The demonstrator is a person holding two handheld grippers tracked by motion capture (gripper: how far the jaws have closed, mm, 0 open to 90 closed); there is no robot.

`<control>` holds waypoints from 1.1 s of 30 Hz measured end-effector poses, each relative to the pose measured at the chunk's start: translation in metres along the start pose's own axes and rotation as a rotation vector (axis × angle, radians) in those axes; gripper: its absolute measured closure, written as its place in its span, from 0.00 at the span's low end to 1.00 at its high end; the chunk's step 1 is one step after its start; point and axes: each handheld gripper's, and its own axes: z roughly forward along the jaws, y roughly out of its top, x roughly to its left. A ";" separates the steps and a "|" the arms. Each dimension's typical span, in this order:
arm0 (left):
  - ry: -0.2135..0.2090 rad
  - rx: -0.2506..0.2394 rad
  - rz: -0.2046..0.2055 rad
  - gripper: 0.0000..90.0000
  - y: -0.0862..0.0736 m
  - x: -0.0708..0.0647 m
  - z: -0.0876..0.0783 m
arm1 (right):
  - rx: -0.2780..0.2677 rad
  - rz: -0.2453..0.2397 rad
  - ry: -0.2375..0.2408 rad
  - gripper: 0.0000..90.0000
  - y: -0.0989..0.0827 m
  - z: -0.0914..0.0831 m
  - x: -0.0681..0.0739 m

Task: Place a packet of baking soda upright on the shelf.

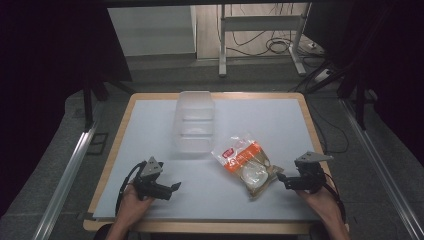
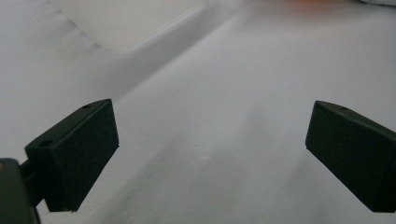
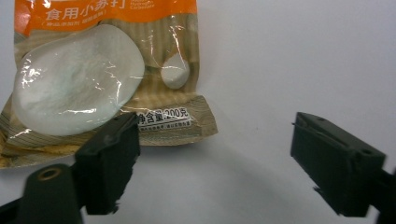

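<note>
An orange and tan plastic bag point(image 1: 247, 162) with white powder inside lies flat on the white table top point(image 1: 150, 130), right of centre. In the right gripper view the bag point(image 3: 93, 84) lies just beyond the jaws, its bottom corner near the left jaw. My right gripper point(image 1: 280, 179) point(image 3: 215, 135) rests low at the bag's near right corner, open, with nothing pressed between its pads. My left gripper point(image 1: 175, 186) point(image 2: 208, 121) rests on the table at the near left, open and empty, pointing toward the bag.
A clear plastic container point(image 1: 195, 125) stands at the middle back of the table; it appears as a pale blur point(image 2: 126, 23) in the left gripper view. A wooden rim point(image 1: 117, 145) frames the table. Metal rails run along both sides.
</note>
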 end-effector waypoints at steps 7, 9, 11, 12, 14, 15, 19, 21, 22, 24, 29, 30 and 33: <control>-0.002 0.007 0.005 0.03 0.000 -0.001 0.001 | 0.012 -0.005 0.018 0.36 0.004 -0.001 0.001; -0.003 0.009 0.009 0.03 0.000 -0.001 0.001 | 0.021 -0.026 0.017 0.42 0.006 -0.002 0.003; -0.003 0.010 0.010 0.03 0.000 -0.001 0.002 | 0.033 -0.059 0.005 0.48 0.008 -0.003 0.004; -0.002 0.011 0.010 0.03 0.000 -0.001 0.002 | 0.037 -0.072 -0.002 0.51 0.009 -0.003 0.005; -0.002 0.013 0.010 0.03 0.000 -0.002 0.002 | 0.047 -0.094 -0.016 0.55 0.011 -0.002 0.007; -0.002 0.013 0.011 0.03 0.000 -0.002 0.002 | 0.050 -0.100 -0.016 0.58 0.011 -0.001 0.008; -0.002 0.021 0.019 0.03 0.000 -0.002 0.003 | 0.063 -0.115 -0.007 0.70 0.015 0.002 0.009; 0.000 0.022 0.020 0.03 0.000 -0.002 0.003 | 0.066 -0.112 0.016 0.75 0.017 0.003 0.009; 0.002 0.022 0.021 0.03 0.000 -0.002 0.003 | 0.067 -0.115 0.023 0.77 0.018 0.004 0.009; 0.004 0.022 0.021 0.03 0.000 -0.002 0.003 | 0.073 -0.130 0.026 0.81 0.020 0.006 0.010; 0.010 0.025 0.024 0.03 0.001 -0.003 0.003 | 0.072 -0.130 0.057 0.92 0.027 0.013 0.009; 0.011 0.026 0.024 0.03 0.001 -0.003 0.003 | 0.078 -0.140 0.057 0.93 0.028 0.015 0.010; 0.013 0.029 0.026 0.03 0.001 -0.003 0.004 | 0.097 -0.158 0.050 0.95 0.032 0.023 0.009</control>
